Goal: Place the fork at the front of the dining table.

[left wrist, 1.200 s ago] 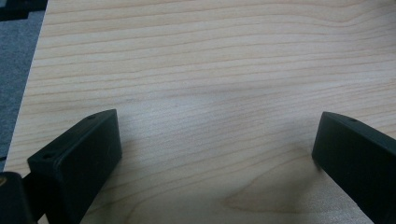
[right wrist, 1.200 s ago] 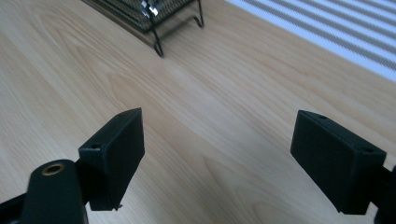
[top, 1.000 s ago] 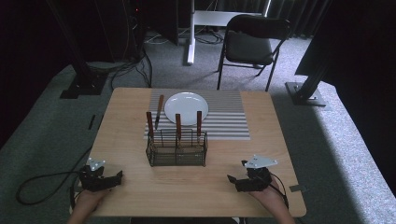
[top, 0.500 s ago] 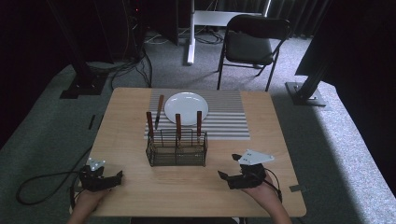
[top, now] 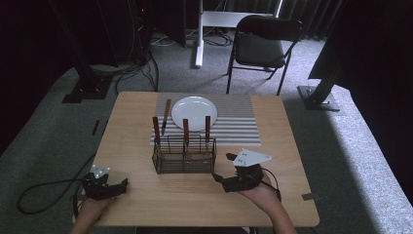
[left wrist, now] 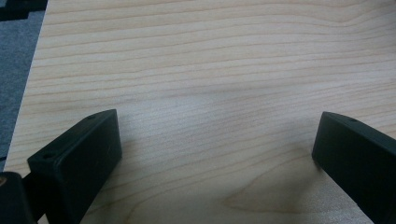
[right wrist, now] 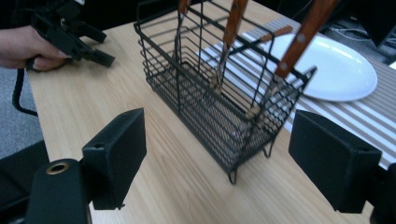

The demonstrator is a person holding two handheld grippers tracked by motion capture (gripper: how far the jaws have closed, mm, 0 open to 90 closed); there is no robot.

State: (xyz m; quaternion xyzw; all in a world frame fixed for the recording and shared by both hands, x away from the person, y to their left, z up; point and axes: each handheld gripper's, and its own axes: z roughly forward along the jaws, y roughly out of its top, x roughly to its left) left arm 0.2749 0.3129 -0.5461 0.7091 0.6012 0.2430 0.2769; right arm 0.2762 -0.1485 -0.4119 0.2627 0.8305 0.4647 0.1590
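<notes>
Wire basket (top: 184,156) set mid-table (top: 287,195), three utensils (top: 185,130) stood in it, plate (top: 194,113) on striped mat (top: 234,122) behind it, fourth utensil (top: 165,116) laid left of plate, left gripper (top: 122,185) at near-left edge, right gripper (top: 218,178) just right of basket

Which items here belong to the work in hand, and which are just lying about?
In play:
black wire cutlery basket
three wooden-handled utensils standing in it
right claw, open, pointed at the basket

Lying about:
round white plate
grey striped placemat
wooden-handled utensil lying beside the plate
left claw, open over bare light wooden table
</notes>
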